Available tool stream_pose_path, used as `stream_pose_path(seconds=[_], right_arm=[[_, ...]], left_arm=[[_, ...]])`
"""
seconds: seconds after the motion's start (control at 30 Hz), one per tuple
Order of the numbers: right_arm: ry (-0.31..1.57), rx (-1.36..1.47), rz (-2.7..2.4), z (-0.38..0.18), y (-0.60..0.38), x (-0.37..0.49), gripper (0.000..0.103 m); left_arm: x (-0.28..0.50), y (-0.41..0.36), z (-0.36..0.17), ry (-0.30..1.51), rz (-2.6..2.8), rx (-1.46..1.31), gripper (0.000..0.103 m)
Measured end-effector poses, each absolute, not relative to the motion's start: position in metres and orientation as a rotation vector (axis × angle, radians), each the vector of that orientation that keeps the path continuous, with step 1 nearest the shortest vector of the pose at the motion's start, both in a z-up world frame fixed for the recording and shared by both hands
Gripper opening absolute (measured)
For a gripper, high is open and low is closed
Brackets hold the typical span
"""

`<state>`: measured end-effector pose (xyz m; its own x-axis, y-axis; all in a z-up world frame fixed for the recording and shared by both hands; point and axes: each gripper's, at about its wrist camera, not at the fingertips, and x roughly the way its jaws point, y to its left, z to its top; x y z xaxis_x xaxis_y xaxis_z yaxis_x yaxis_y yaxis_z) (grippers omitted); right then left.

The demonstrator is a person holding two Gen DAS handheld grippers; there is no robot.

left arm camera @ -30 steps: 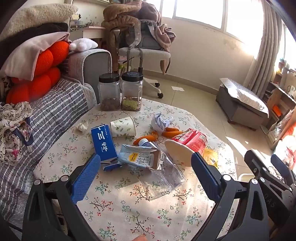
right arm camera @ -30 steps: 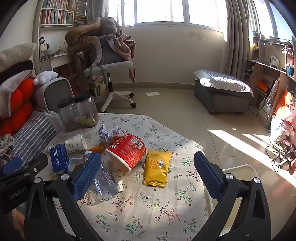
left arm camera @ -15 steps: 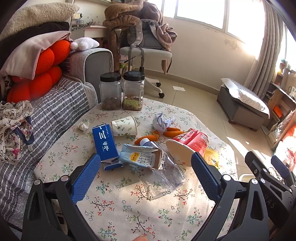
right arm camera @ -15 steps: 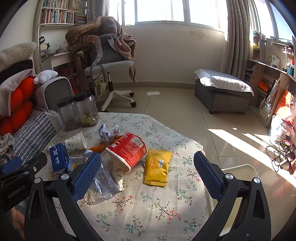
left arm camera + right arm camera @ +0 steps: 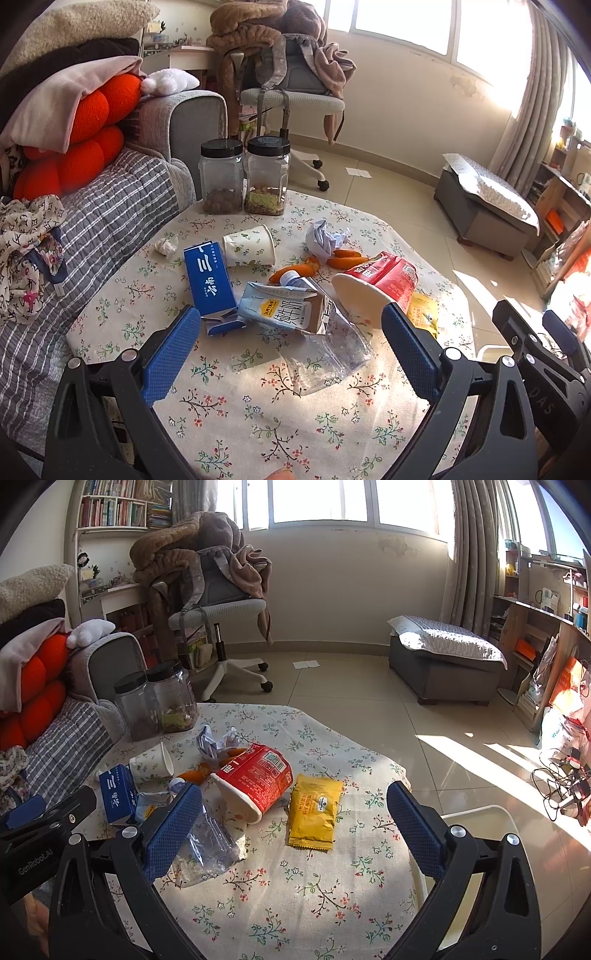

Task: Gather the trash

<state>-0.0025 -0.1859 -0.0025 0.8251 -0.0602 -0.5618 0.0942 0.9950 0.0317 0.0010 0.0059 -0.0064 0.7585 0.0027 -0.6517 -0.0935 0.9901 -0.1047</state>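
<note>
Hovering wide-jawed: both grippers (left gripper [image 5: 291, 343], right gripper [image 5: 295, 819]) over table [image 5: 295, 904] edge.

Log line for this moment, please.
phase: approach | left tool: open, empty | right tool: open, empty | trash: all on table

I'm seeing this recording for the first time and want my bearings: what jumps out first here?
The litter on the flowered tablecloth: a red instant-noodle cup on its side near the middle, with a yellow snack packet flat to its right. Left of the cup lie a blue carton, a crushed milk box and a tipped paper cup. The left gripper and right gripper hover open above the near edge, holding nothing.
</note>
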Motion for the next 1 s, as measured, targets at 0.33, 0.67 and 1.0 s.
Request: stream_pose_path(seconds=[0.33,0.67,1.0], right_arm=[[0.596,0.060,-0.082,-0.0029,-0.1855,-0.0024,0.096],[0.598,0.062,-0.081,-0.0037,-0.1855,-0.0026,0.096],[0.601,0.062,-0.081,-0.0042,-0.1853,-0.0019,0.096]], left_arm=[[0.0014,0.0060,-0.0070,0.713,0.052,-0.136,0.095],[0.0009,0.0070,-0.0082,0.716,0.053,-0.137,0.095],[0.0005,0.0088,-0.0094,0.718,0.053,-0.139,0.095]])
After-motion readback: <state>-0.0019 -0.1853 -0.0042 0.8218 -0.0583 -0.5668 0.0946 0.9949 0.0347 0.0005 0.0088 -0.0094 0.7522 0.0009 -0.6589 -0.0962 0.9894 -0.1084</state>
